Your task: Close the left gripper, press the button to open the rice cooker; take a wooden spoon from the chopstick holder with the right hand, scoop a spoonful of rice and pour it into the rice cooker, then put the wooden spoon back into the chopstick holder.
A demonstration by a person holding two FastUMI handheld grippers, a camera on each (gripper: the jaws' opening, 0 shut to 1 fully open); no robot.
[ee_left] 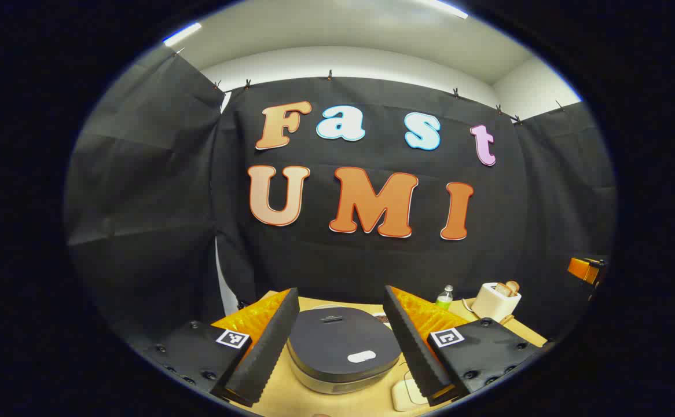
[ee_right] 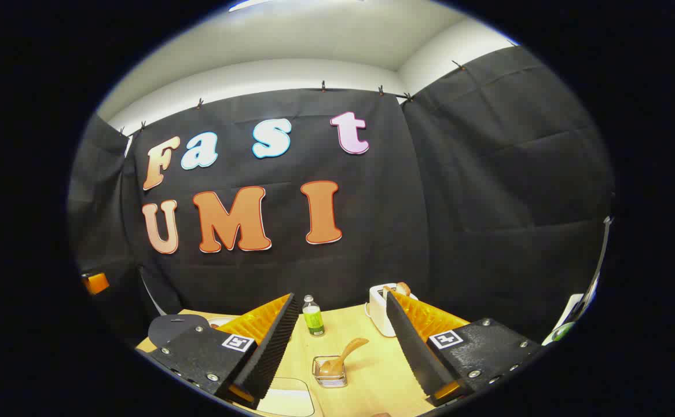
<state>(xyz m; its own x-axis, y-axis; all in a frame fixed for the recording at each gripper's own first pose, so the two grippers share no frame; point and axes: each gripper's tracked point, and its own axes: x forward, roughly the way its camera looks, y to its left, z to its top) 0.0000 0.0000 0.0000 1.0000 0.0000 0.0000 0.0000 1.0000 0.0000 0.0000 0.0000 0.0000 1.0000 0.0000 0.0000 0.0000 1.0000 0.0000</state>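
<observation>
The rice cooker point(ee_left: 337, 350) stands on the wooden table with its dark lid down and a pale oval button point(ee_left: 362, 357) on the near side of the lid. My left gripper point(ee_left: 340, 292) is open and hovers above it, one finger to each side, touching nothing. In the right gripper view the wooden spoon point(ee_right: 346, 352) leans in a small clear holder point(ee_right: 329, 375) on the table. My right gripper point(ee_right: 341, 298) is open above and short of it, with nothing between its fingers. The cooker's lid edge point(ee_right: 169, 330) shows at the left, behind that gripper's finger.
A green-labelled bottle point(ee_left: 444, 297) point(ee_right: 314, 317) and a white toaster point(ee_left: 495, 300) point(ee_right: 379, 310) with bread stand at the back of the table. A pale shallow container point(ee_right: 286, 401) lies near the front edge, and a white object point(ee_left: 405, 395) lies beside the cooker.
</observation>
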